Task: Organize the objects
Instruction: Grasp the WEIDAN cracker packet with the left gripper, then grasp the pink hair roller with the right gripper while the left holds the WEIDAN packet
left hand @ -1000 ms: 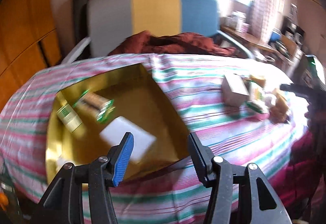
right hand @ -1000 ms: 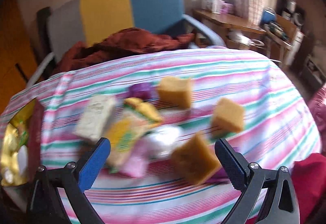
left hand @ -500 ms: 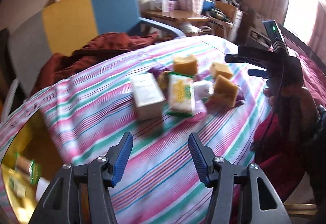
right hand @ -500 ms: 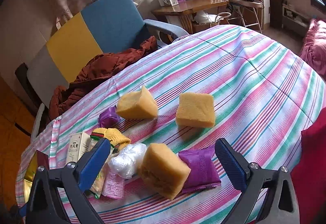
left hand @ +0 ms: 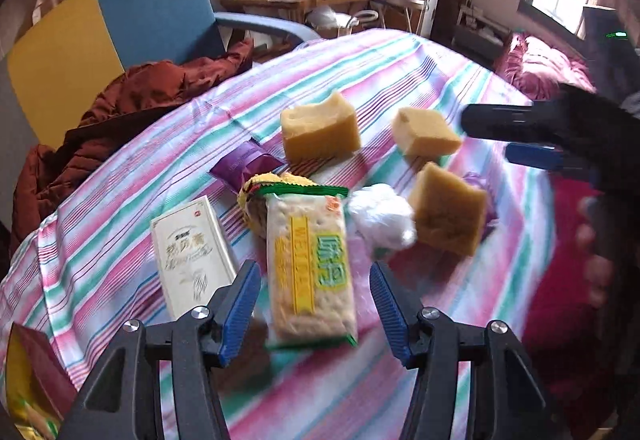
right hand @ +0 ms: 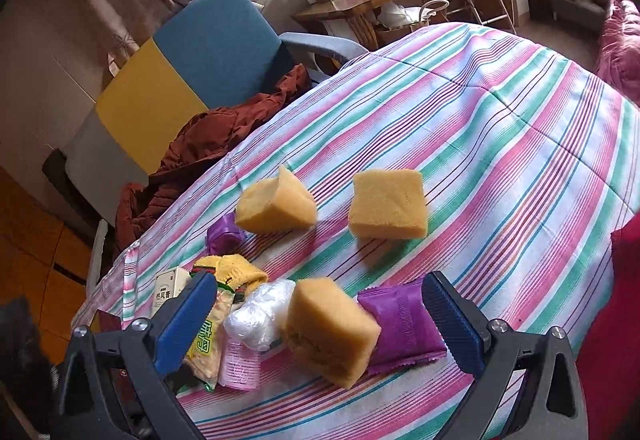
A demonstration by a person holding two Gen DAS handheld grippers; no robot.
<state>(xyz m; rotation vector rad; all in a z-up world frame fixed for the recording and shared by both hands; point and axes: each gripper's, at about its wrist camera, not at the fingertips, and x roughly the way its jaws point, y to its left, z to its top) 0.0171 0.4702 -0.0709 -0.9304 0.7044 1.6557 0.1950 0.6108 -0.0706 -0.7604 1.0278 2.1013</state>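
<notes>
We hold the left hand-held gripper (left hand: pixel 316 302) open and empty over the striped bench (left hand: pixel 400 60); the cracker packet (left hand: pixel 310 272) lies straight ahead at twelve o'clock, its near end already between the blue pads, its long axis running from six to twelve, so the jaws would close across its short width; the white box (left hand: pixel 192 254) sits just beside it at ten o'clock. The right hand-held gripper (right hand: pixel 320 324) also gapes empty, with a sponge block (right hand: pixel 332 332) between its fingers; for the packet, we judge the left nearer.
</notes>
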